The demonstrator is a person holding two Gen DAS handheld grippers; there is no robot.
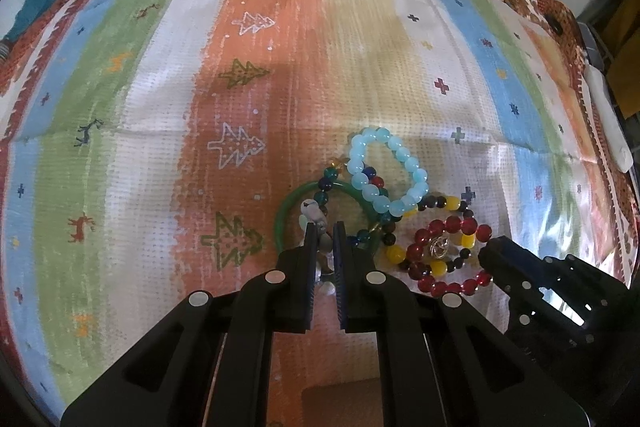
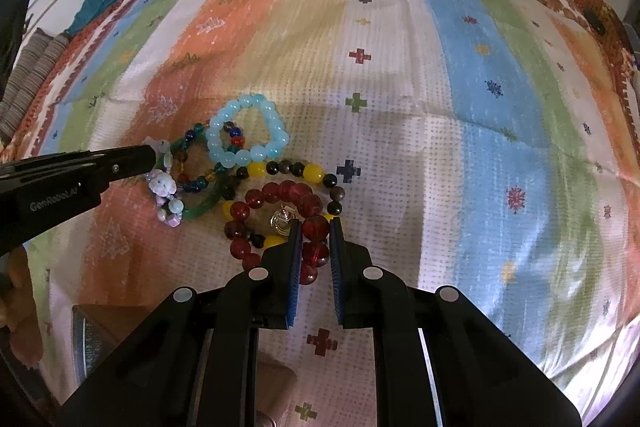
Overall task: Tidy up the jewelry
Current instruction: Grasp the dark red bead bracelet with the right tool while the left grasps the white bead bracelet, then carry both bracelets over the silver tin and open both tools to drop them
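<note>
Left gripper (image 1: 323,229) pinching pale charm bracelet (image 2: 163,183), right gripper (image 2: 315,227) fingers closed around red bead bracelet (image 2: 296,195), both in jewelry heap with light-blue bead bracelet (image 1: 386,173), green bangle (image 1: 282,217), on striped cloth (image 1: 160,107).

Both wrist cameras close above striped cloth (image 1: 280,67), looking forward-down, sharing bracelet pile (image 2: 260,179)
</note>
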